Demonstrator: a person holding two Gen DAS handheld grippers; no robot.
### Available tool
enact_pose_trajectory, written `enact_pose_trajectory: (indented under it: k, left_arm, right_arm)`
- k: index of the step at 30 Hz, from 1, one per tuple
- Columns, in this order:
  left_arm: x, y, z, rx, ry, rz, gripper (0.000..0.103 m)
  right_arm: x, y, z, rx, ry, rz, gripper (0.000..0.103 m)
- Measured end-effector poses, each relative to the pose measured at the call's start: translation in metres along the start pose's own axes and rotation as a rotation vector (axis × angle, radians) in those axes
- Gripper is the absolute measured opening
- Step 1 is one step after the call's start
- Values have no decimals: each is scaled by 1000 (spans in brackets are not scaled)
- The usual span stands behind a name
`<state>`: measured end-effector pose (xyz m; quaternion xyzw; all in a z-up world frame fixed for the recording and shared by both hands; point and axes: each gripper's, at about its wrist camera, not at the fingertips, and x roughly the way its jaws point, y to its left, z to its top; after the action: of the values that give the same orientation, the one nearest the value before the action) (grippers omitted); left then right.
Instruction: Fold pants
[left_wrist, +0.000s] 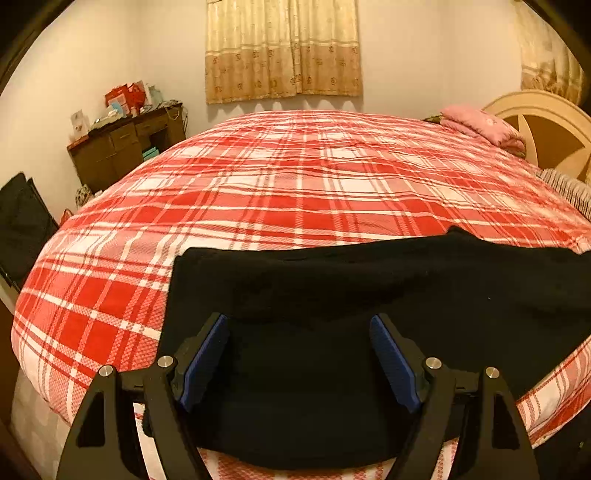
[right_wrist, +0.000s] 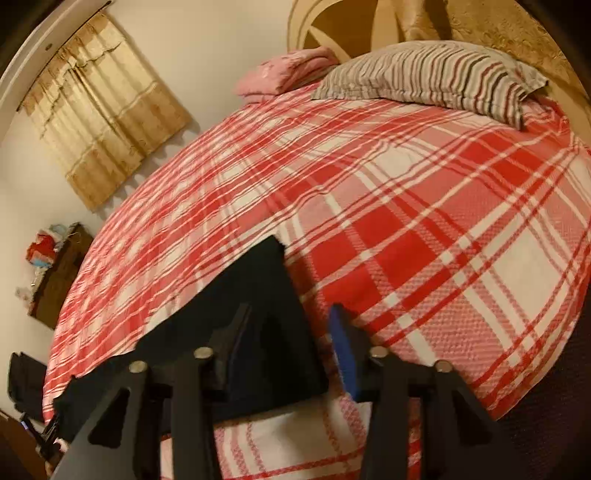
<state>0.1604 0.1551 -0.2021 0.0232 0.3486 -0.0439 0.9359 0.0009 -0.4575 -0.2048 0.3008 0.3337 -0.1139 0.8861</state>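
Note:
The black pants (left_wrist: 369, 295) lie flat on the red plaid bed cover (left_wrist: 295, 177), along the bed's near edge. My left gripper (left_wrist: 300, 325) is open and empty, its blue pads spread above the left end of the pants. In the right wrist view the pants (right_wrist: 258, 295) end in a straight edge and corner. My right gripper (right_wrist: 291, 314) is open, its jaws straddling that right edge of the pants without gripping it. The left pad is dark against the cloth.
A striped pillow (right_wrist: 443, 74) and a folded pink blanket (left_wrist: 480, 123) lie by the headboard (left_wrist: 546, 122). A cluttered brown dresser (left_wrist: 125, 147) stands by the far wall. A black bag (left_wrist: 22, 221) sits left of the bed. Curtains (left_wrist: 284, 48) hang behind.

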Motion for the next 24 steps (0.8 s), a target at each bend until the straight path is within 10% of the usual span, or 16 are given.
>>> enact_pose_trajectory:
  k: [24]
  left_arm:
    - [12,54,-10,-158,10,33,84]
  right_arm:
    - [14,-9,-11,10,-48,148,25]
